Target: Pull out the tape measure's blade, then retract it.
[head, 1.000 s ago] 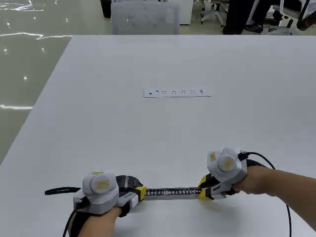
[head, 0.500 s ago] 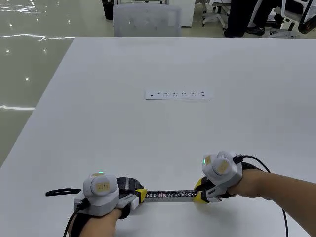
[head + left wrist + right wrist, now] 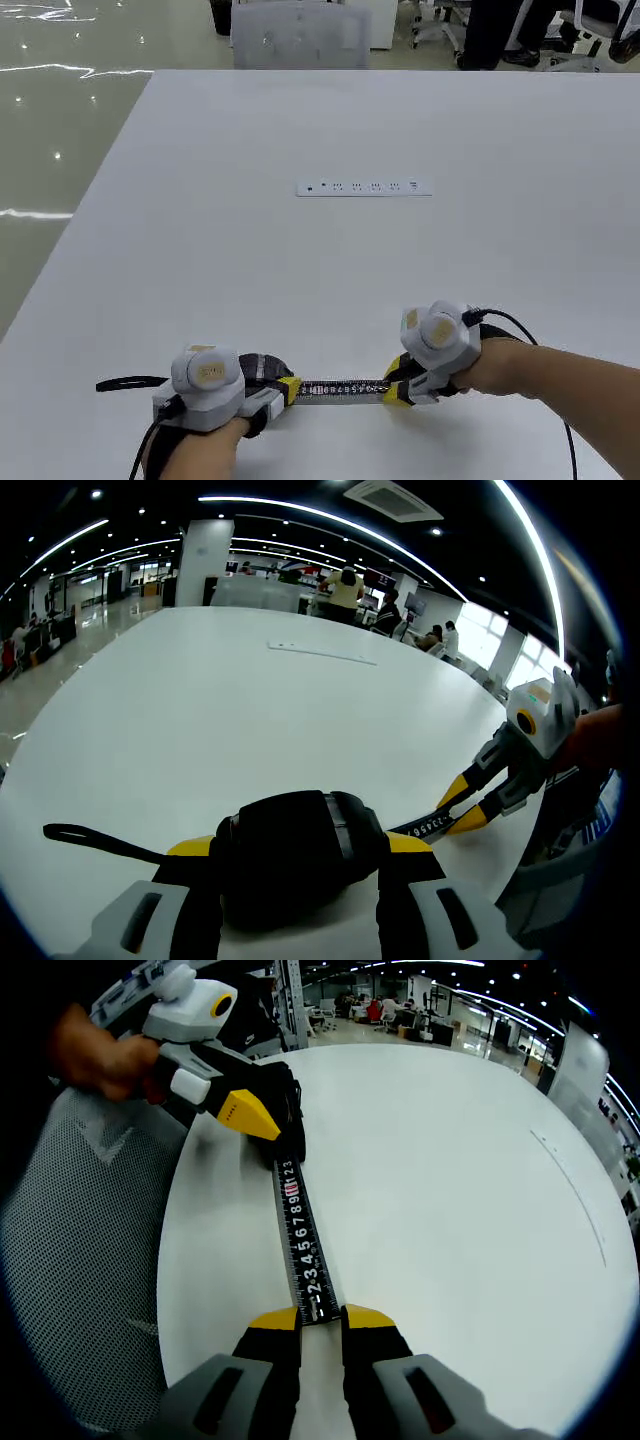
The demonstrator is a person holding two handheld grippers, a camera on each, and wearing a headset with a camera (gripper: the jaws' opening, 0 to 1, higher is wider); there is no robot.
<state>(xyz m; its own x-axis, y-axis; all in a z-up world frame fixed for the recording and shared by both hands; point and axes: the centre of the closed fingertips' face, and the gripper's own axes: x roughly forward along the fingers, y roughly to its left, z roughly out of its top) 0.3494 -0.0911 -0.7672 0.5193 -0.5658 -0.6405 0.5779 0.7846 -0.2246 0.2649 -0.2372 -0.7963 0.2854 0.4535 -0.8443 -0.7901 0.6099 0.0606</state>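
At the bottom of the head view, the left gripper (image 3: 284, 390) is clamped around the black tape measure (image 3: 260, 369). The blade (image 3: 340, 390) runs rightward from it to the right gripper (image 3: 396, 393), whose yellow tips pinch the blade's end. A black strap (image 3: 130, 383) trails off to the left across the white table (image 3: 300, 270). A power strip (image 3: 364, 188) lies well beyond, near the centre of the frame.

Your broad white tabletop (image 3: 200, 250) carries 1 flat white socket strip (image 3: 364, 188) mid-table; beyond its far edge stand a grey chair back (image 3: 298, 38) and glossy floor (image 3: 60, 100).
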